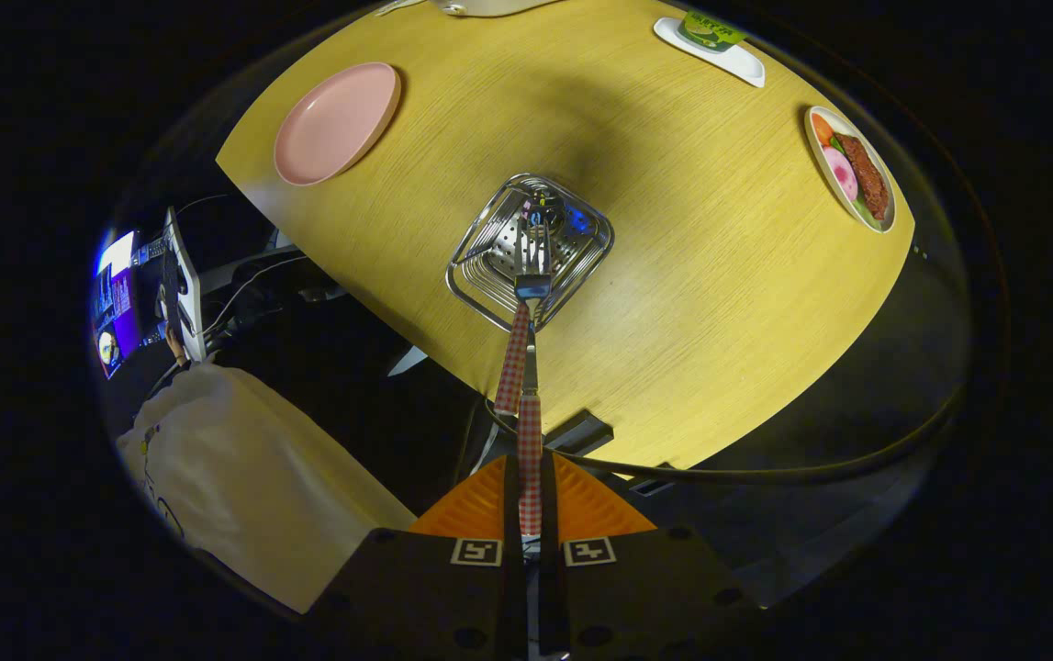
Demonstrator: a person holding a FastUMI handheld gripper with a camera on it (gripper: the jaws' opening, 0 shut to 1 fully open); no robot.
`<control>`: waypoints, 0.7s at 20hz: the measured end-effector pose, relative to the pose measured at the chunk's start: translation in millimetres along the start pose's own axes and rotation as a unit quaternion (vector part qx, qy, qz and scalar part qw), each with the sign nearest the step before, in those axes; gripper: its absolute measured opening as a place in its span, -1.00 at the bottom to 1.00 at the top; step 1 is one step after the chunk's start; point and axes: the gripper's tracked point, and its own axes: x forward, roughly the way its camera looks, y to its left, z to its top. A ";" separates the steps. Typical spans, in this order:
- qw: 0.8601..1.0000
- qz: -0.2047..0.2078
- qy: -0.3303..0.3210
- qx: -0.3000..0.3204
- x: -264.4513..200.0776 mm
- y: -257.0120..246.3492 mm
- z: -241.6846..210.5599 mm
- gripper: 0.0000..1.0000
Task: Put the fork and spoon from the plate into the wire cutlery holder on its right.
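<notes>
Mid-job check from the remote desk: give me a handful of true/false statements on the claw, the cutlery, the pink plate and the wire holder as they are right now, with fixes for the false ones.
1. The claw is shut on a checked-handled utensil. True.
2. The utensil's head hangs over the wire cutlery holder. True.
3. The pink plate holds a fork and a spoon. False: it is bare.
4. The wire cutlery holder lies tipped on its side. False: it stands upright on the table, its mouth facing up.
5. A plate of food sits beyond the holder, near the table's edge. True.
</notes>
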 end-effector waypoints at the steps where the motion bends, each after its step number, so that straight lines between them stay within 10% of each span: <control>1: 1.000 0.002 0.010 -0.001 0.6 -0.2 3.6 -0.81; 11: 0.999 0.007 0.052 -0.009 6.1 1.8 35.1 -0.73; 14: 1.000 0.001 0.031 -0.003 2.7 -1.9 40.6 -0.26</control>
